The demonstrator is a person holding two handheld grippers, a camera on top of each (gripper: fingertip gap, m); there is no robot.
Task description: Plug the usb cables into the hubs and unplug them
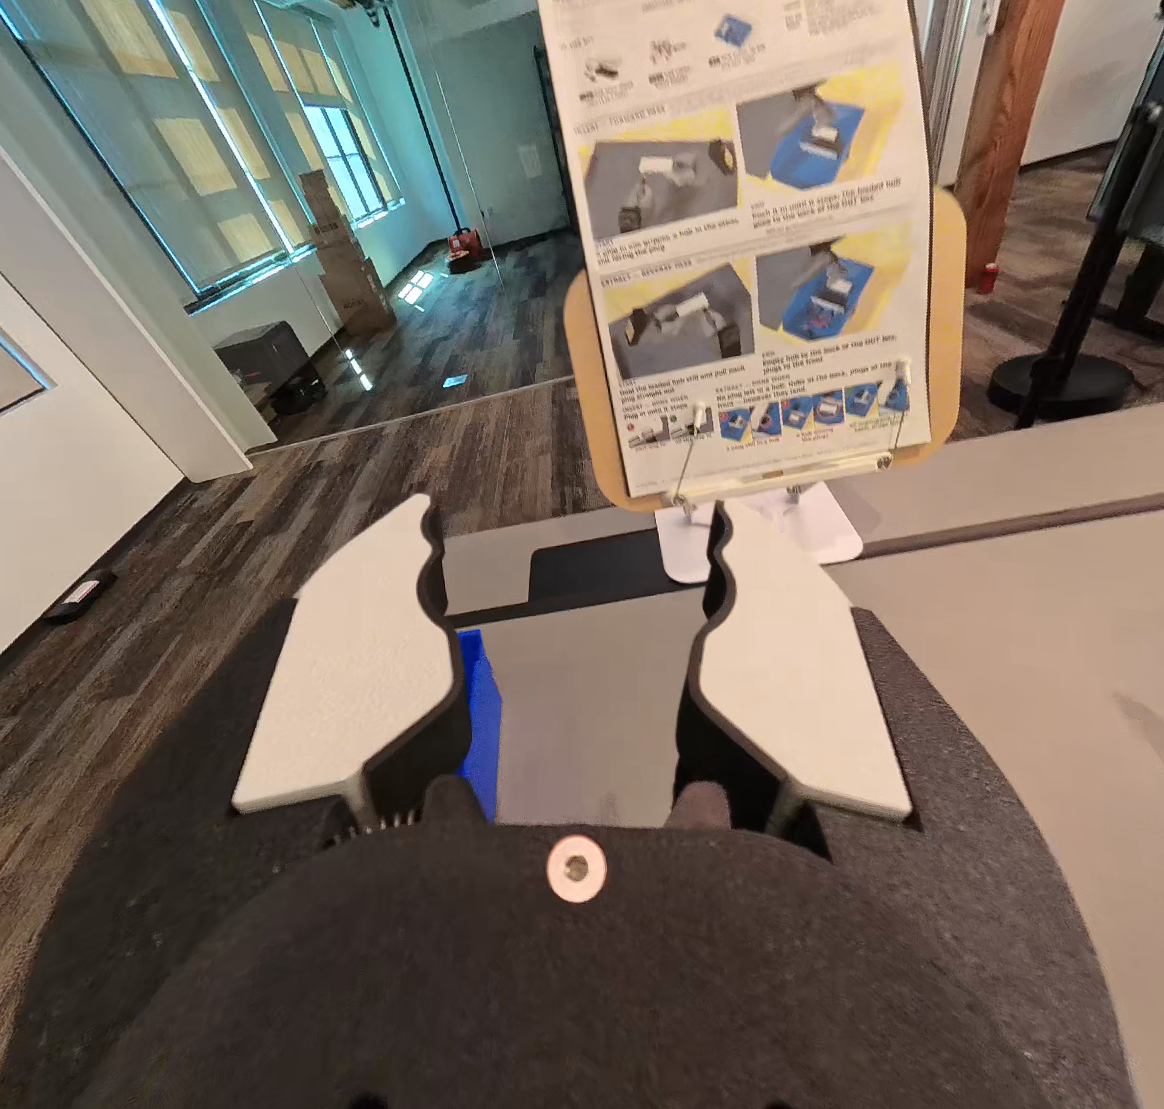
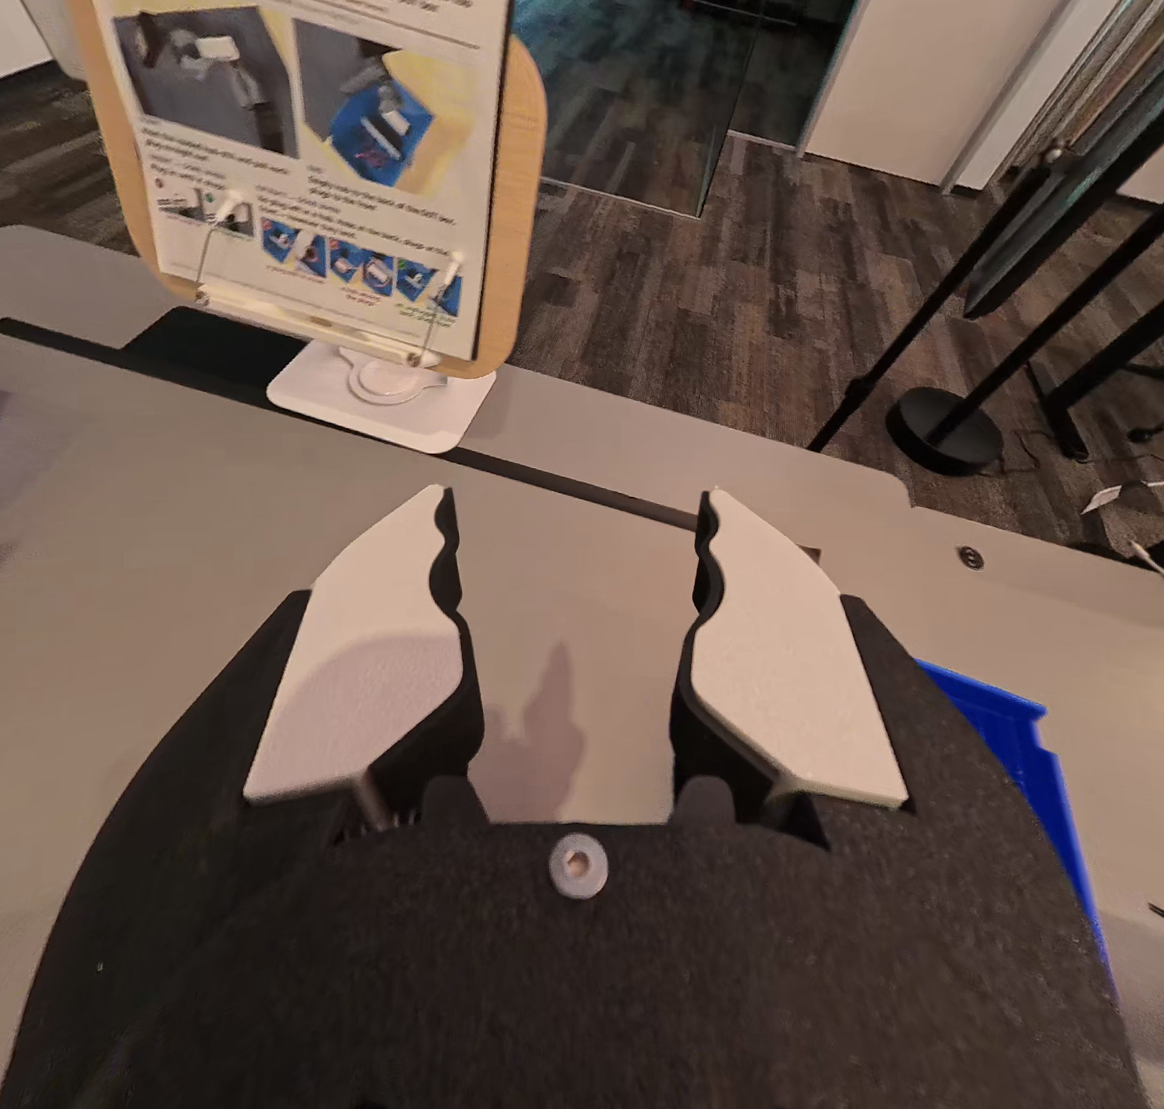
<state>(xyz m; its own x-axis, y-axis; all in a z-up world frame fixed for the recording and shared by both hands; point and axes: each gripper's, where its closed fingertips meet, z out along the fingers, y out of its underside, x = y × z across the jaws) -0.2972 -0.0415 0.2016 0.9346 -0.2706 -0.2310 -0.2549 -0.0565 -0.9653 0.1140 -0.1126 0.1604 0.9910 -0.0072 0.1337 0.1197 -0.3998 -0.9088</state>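
Surface (image 2: 189,543): grey, wide, bare under both my claws; a dark seam runs across it toward the far edge. Nothing on it within my reach that I can name as a cable or a hub.

Instruction sheet on a stand (image 1: 743,228): printed page with photographs, clipped to a tan board on a white base, standing at the far edge of the surface, ahead of both claws.

Blue bin (image 2: 1033,764): only a corner shows, just beside my right claw on its outer side; a blue edge (image 1: 482,701) also shows behind the left finger in the left wrist view. I cannot tell whether the two are one bin. Contents hidden.

Left claw (image 1: 576,549): spread wide, nothing between the fingers, held above the surface.

Right claw (image 2: 576,524): spread wide, likewise empty, its shadow falling on the bare surface.

USB cables and hubs: not visible in either view; I judge they lie in the blue bins, out of sight.

Step in hand, as I judge it: the very start, nothing yet picked up. Next move calls for tipping both claws down toward the blue bins, finding a hub for one claw and a plug for the other.
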